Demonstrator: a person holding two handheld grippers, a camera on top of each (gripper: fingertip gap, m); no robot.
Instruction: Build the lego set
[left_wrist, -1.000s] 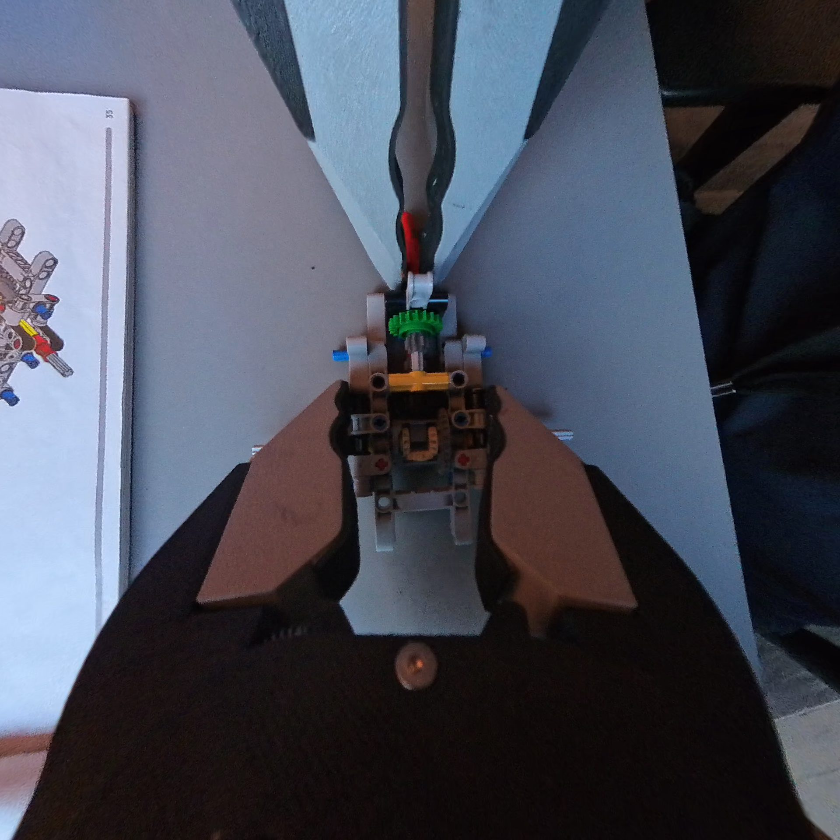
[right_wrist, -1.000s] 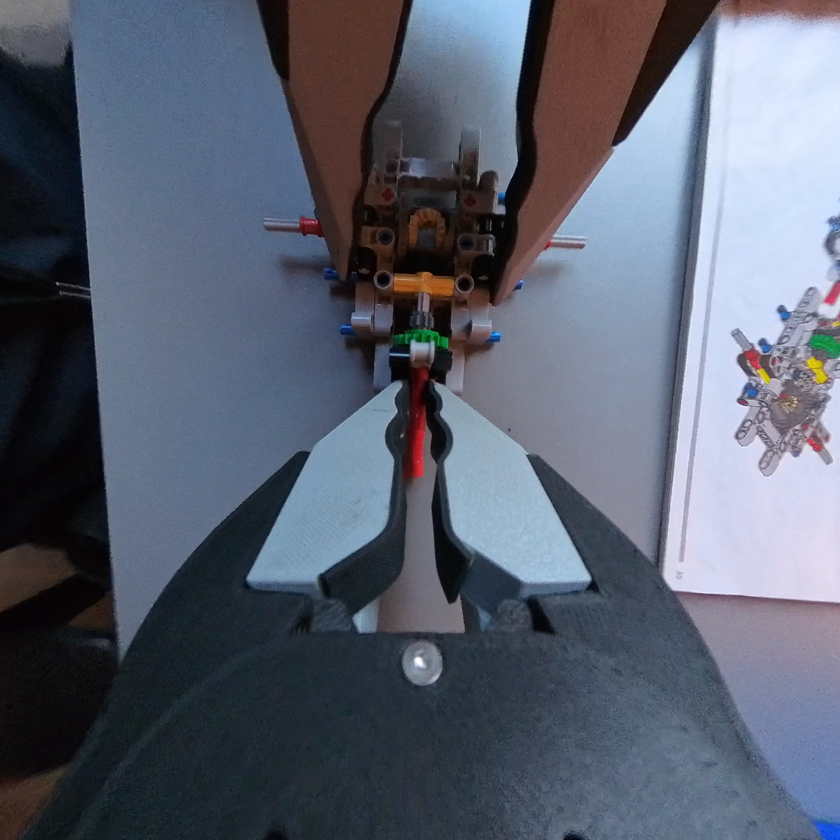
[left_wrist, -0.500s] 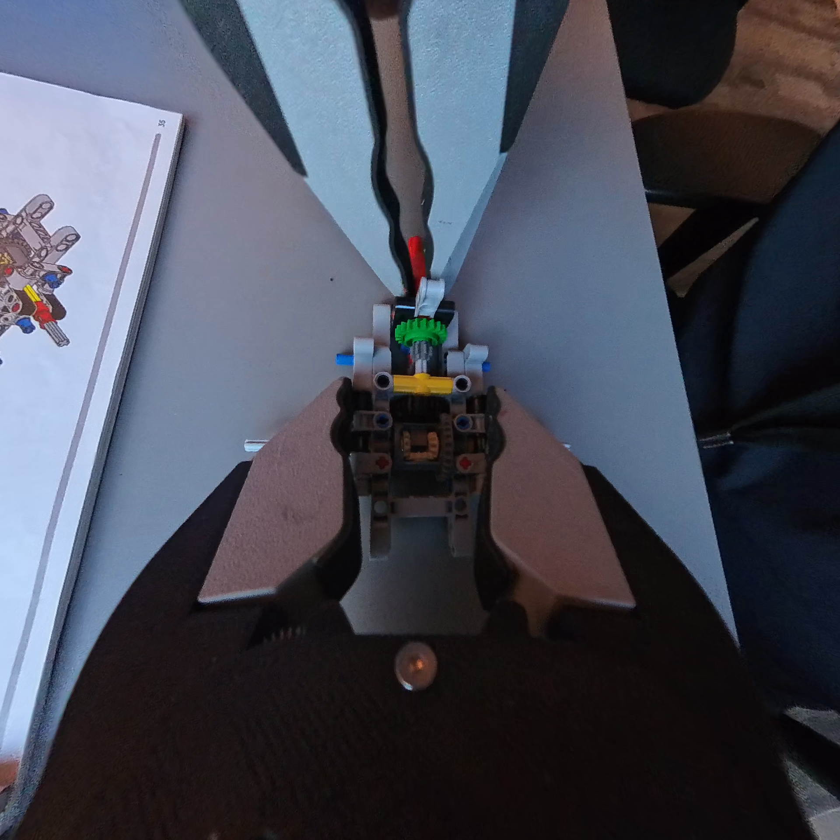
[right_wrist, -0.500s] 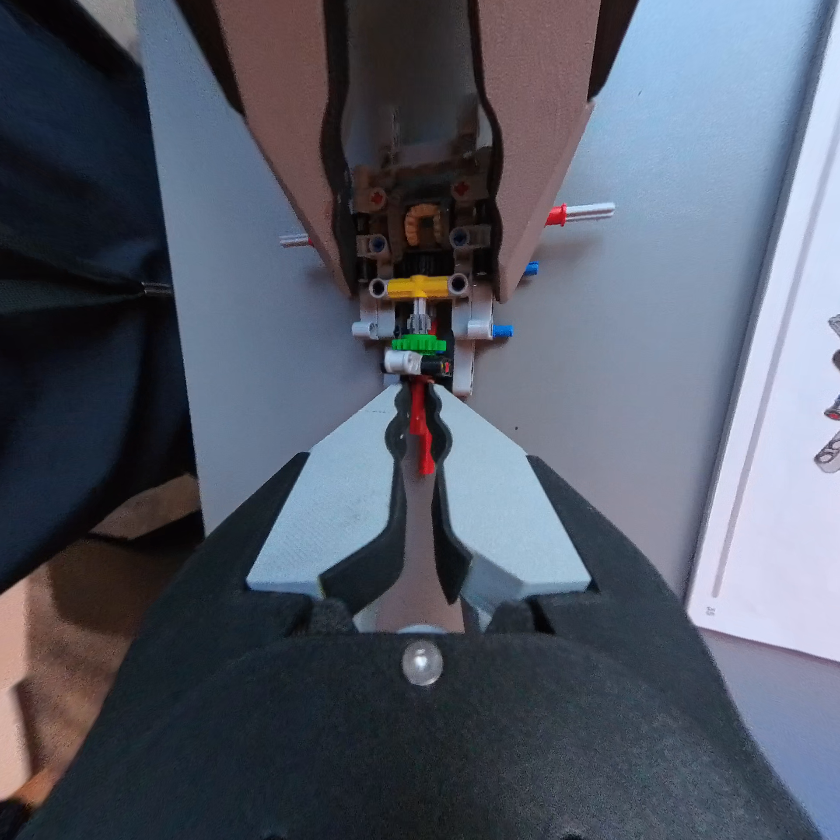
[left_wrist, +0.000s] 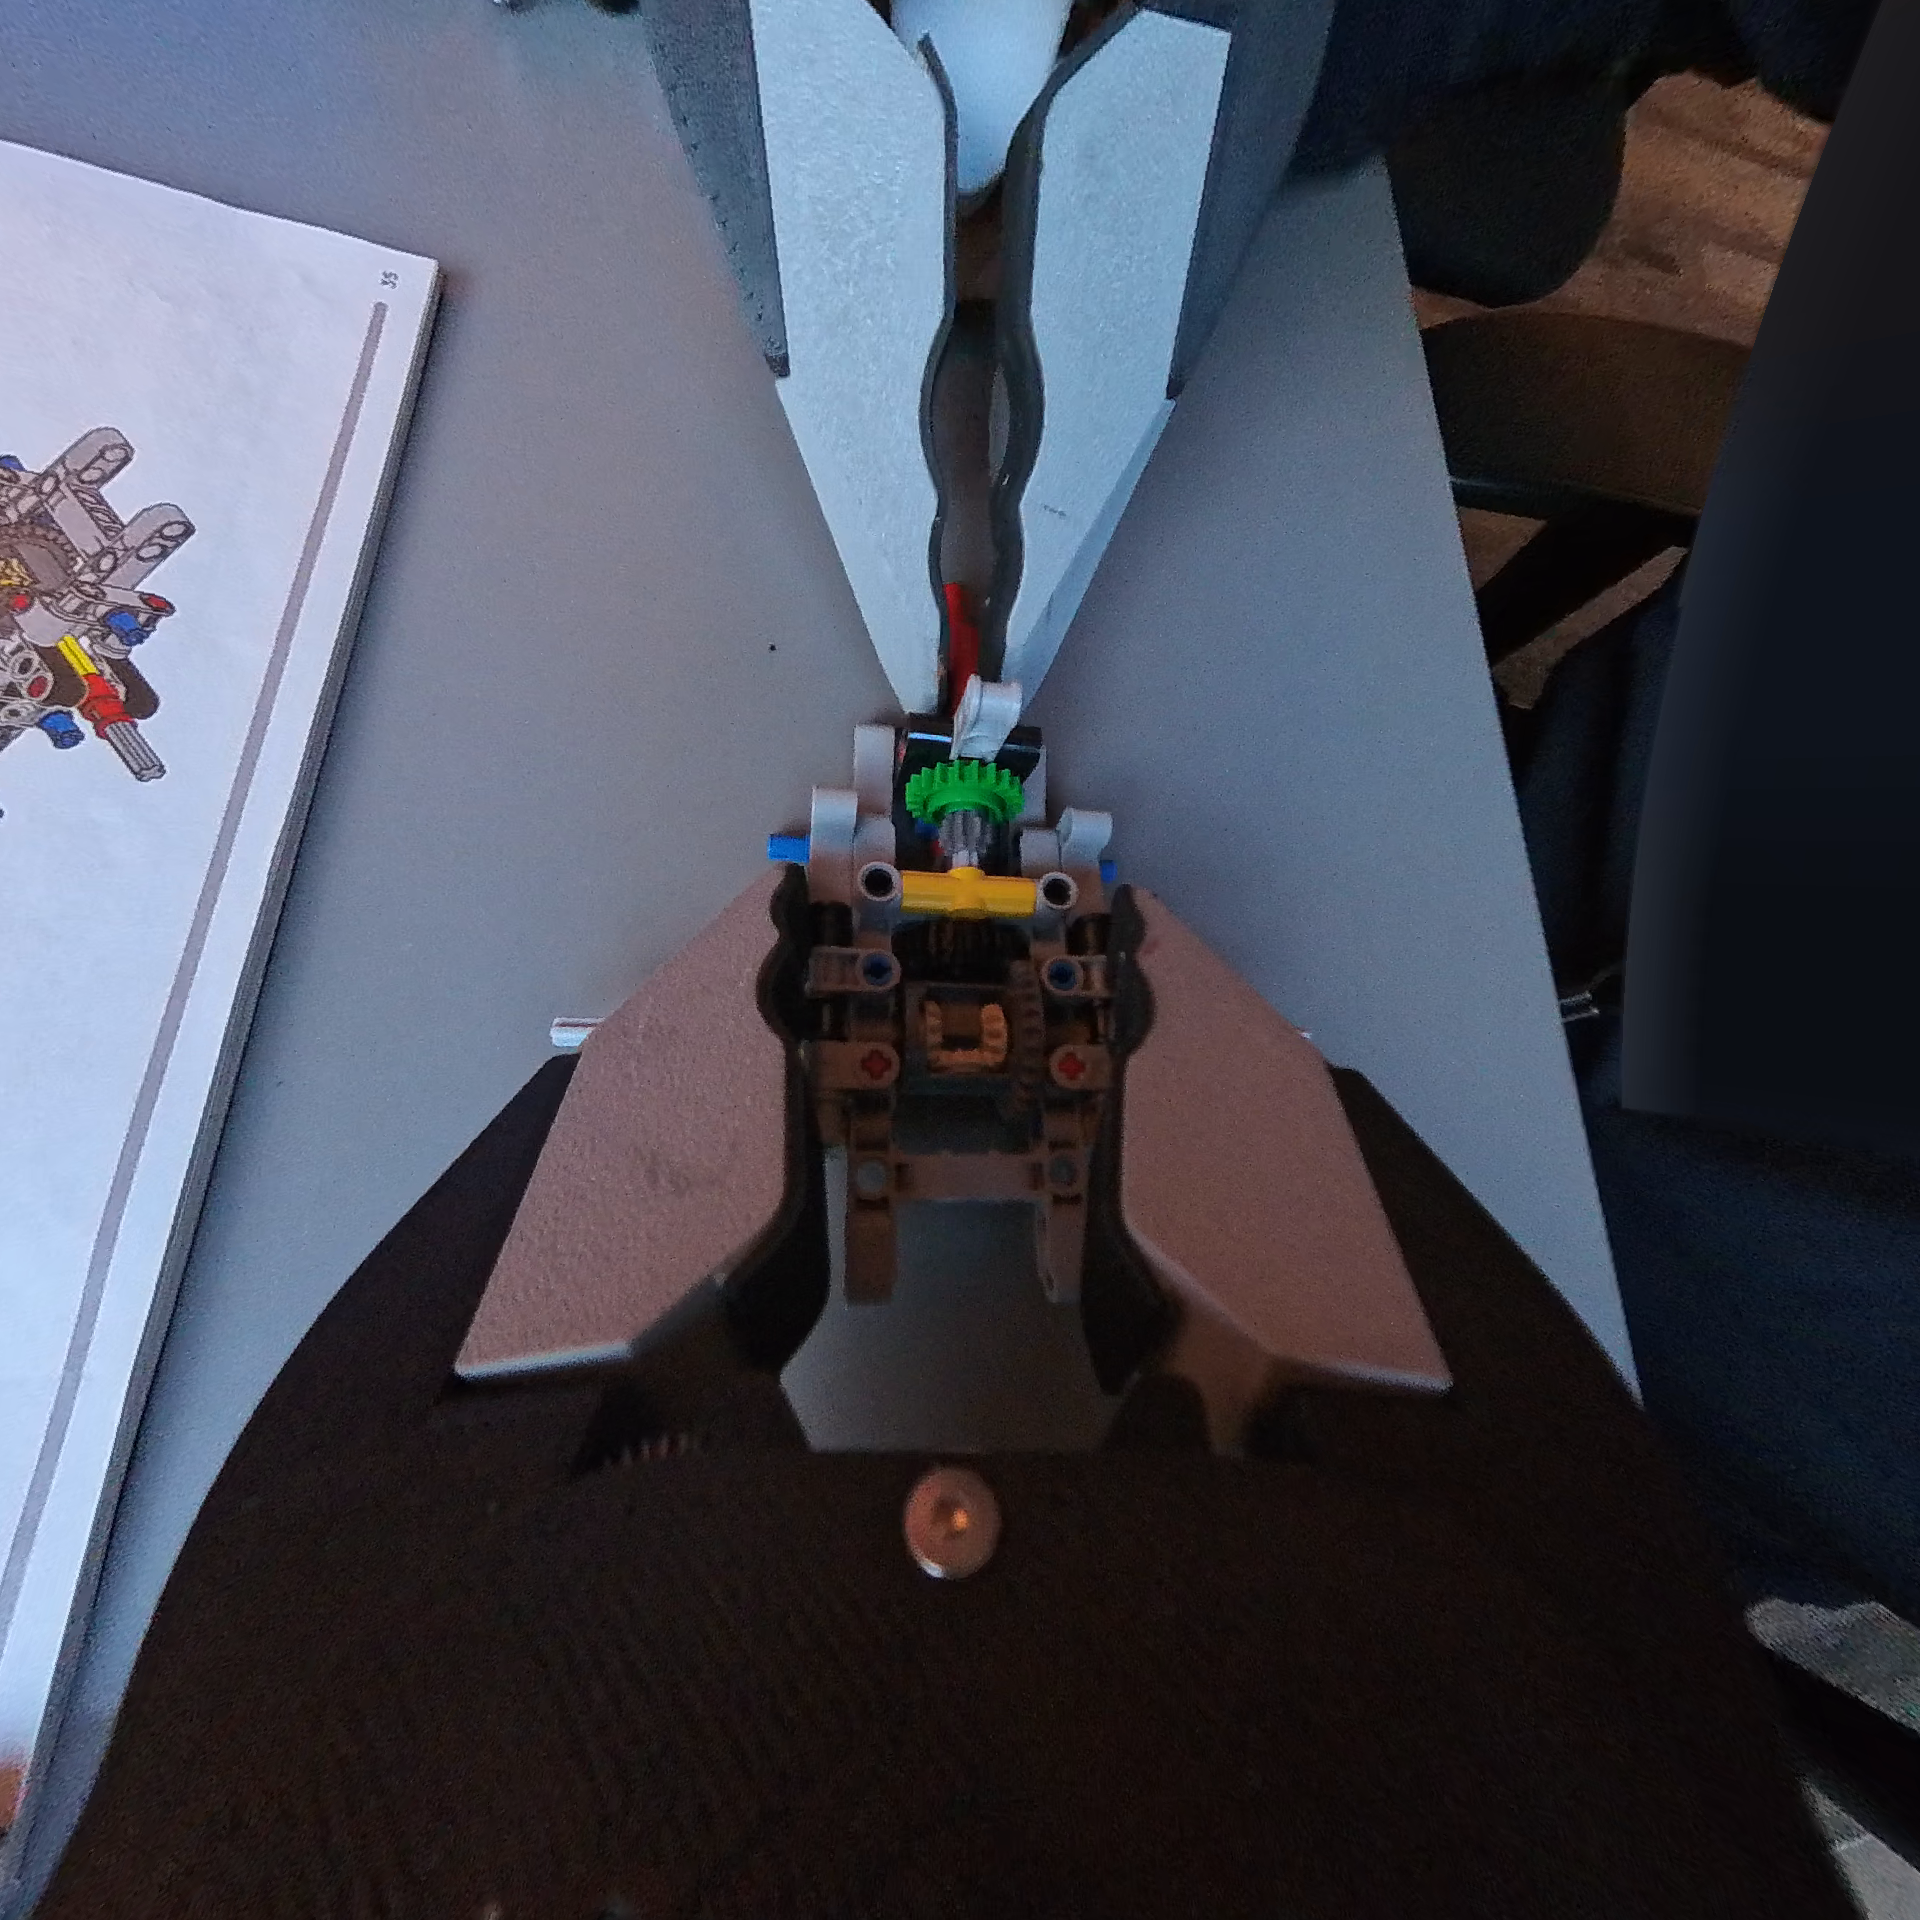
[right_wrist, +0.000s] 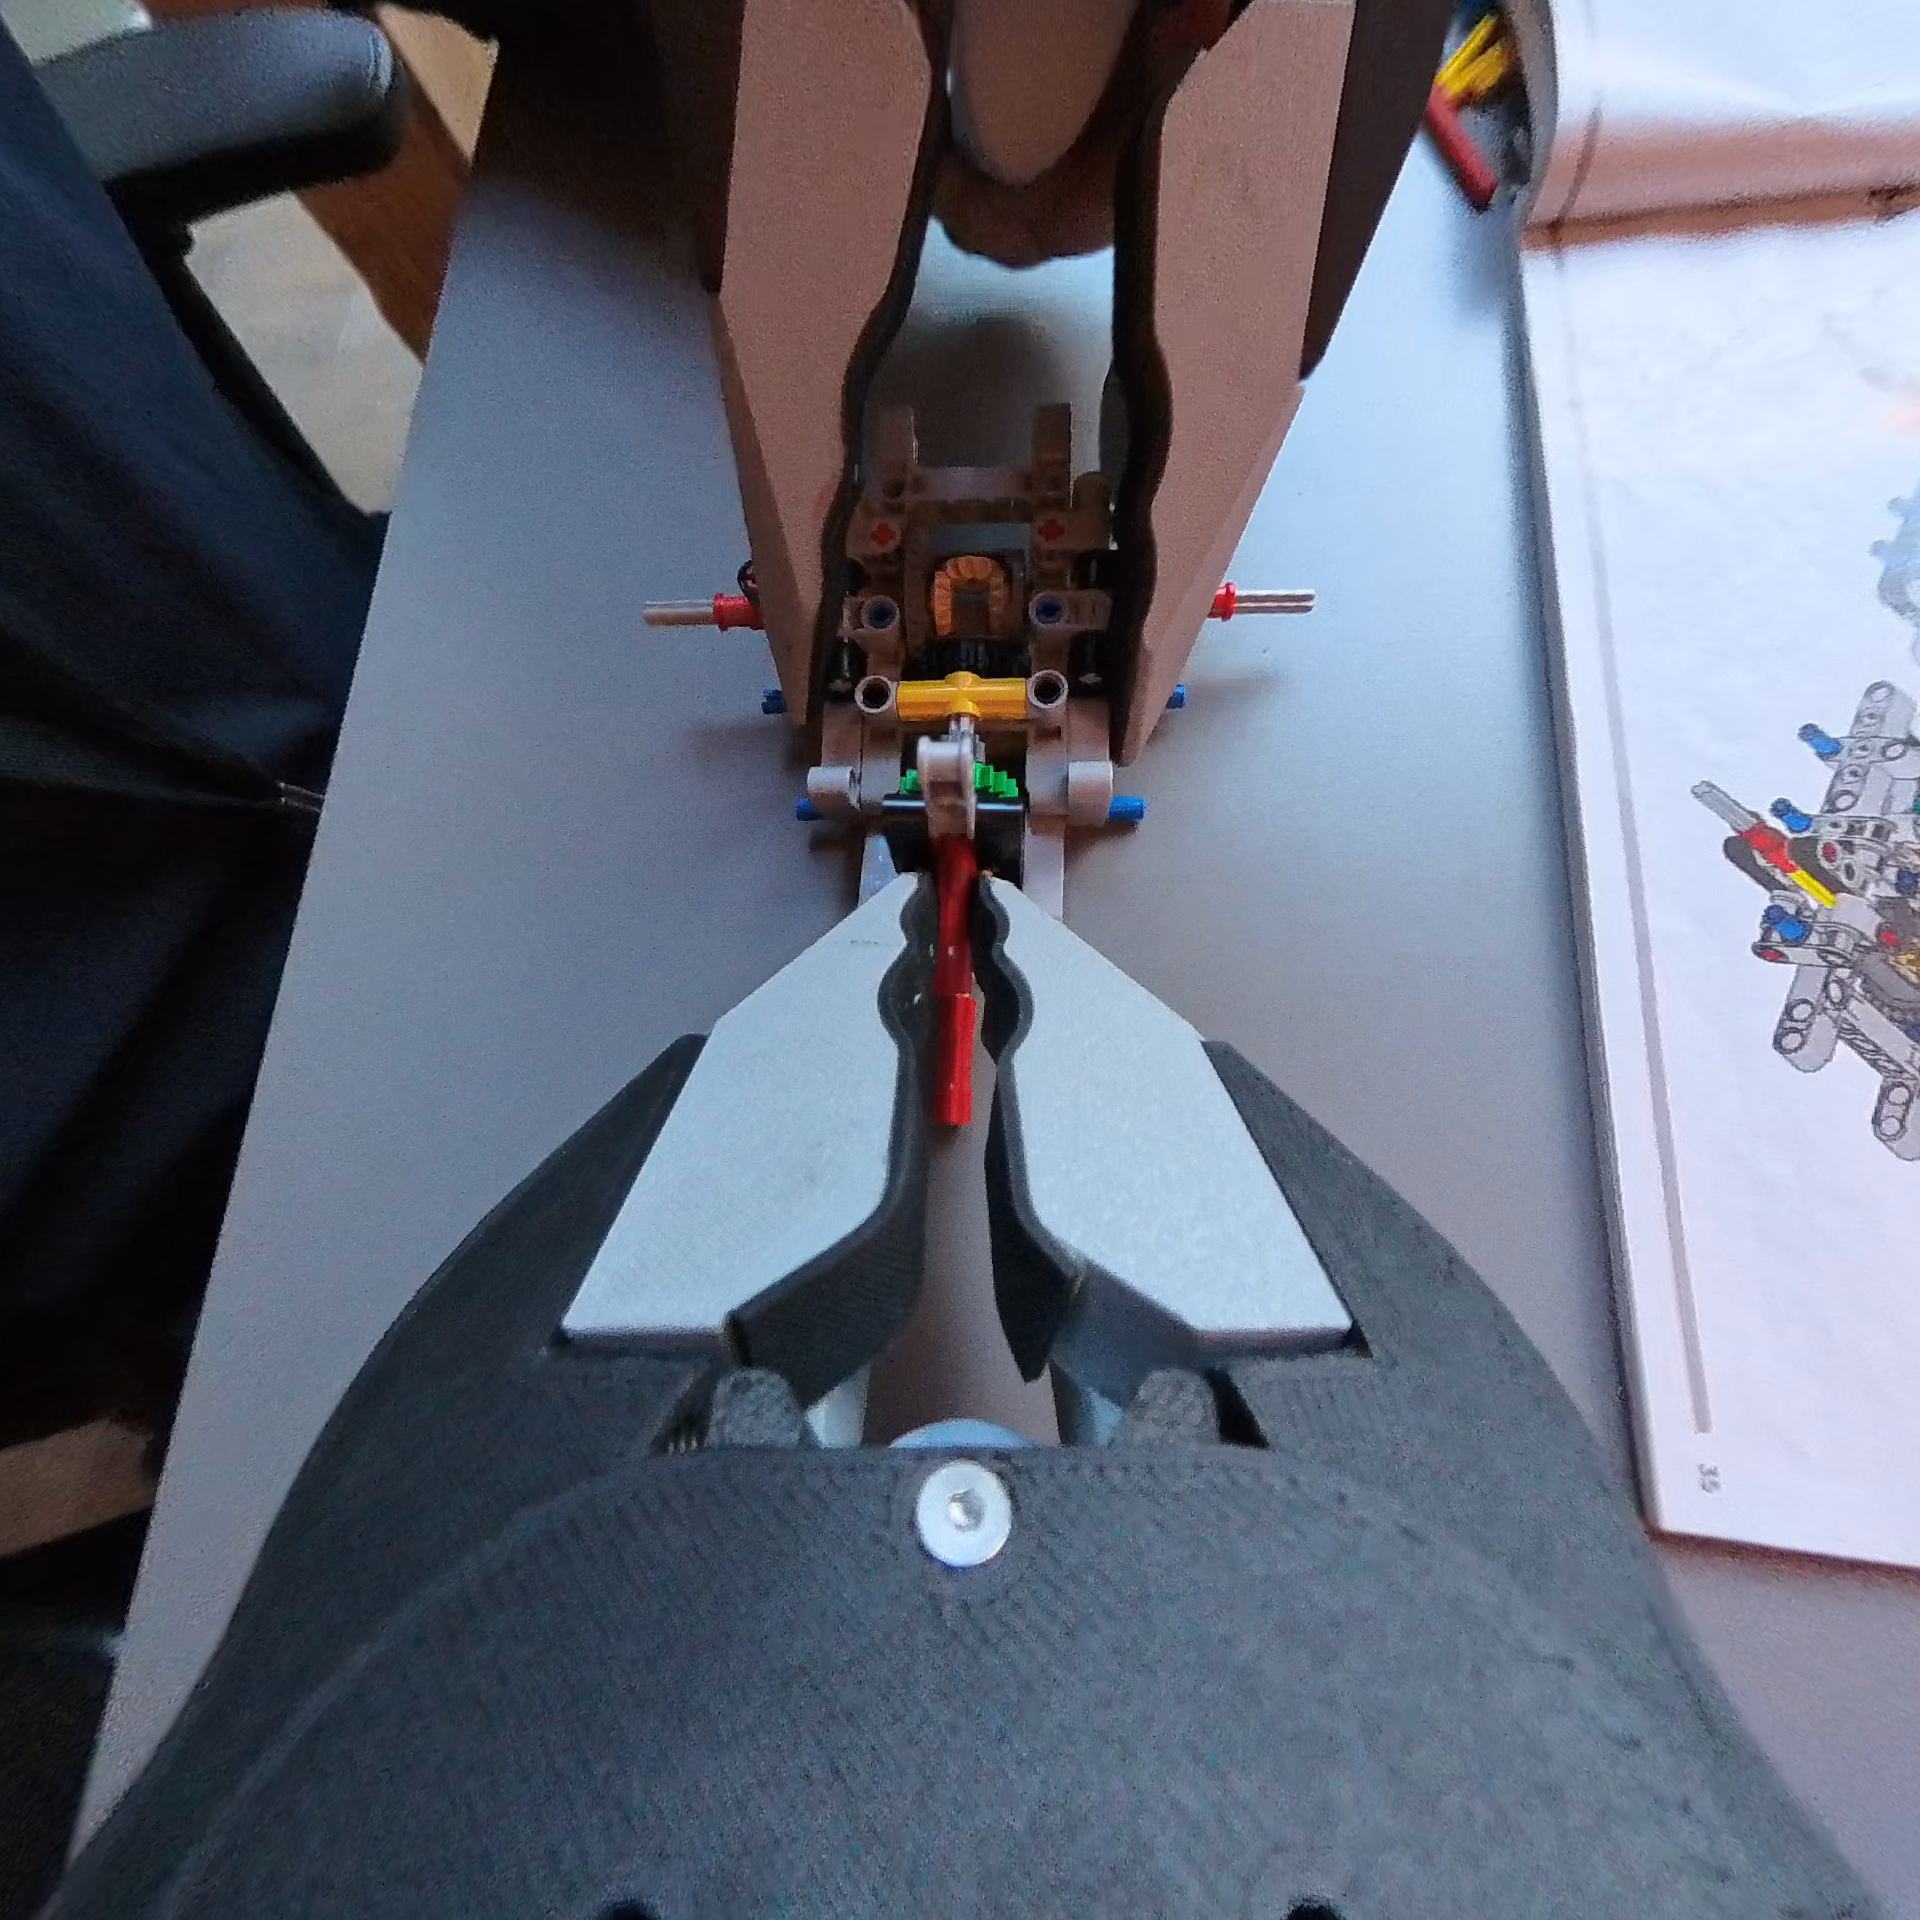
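1. My left gripper (left_wrist: 961, 904), brown-fingered, is clamped across the sides of a grey toy-brick gear assembly (left_wrist: 961, 1039); both black pads (left_wrist: 792, 997) press on the assembly's flanks.
2. The gear assembly stands on the grey bench (left_wrist: 571, 675), near the middle of the narrow top, between the two grippers. It carries a green gear (left_wrist: 961, 792), a yellow cross-connector (left_wrist: 966, 894), blue pins (left_wrist: 787, 846) at its sides and a tan gear in its central frame.
3. My right gripper (right_wrist: 951, 894), grey-fingered, is closed on a red axle (right_wrist: 954, 997); the wavy dark pads (right_wrist: 904, 966) pinch the axle along its length.
4. The red axle's far end sits in a small light grey connector (right_wrist: 948, 790), which lies against the assembly's black block, just in front of the green gear.
5. A grey axle with a red bush (right_wrist: 1257, 601) projects from each side of the assembly, past my left gripper's fingers.
6. An open instruction booklet (right_wrist: 1714, 727) lies along one long edge of the bench.
7. Dark clothing (right_wrist: 156, 623) and a chair show beyond the opposite edge.
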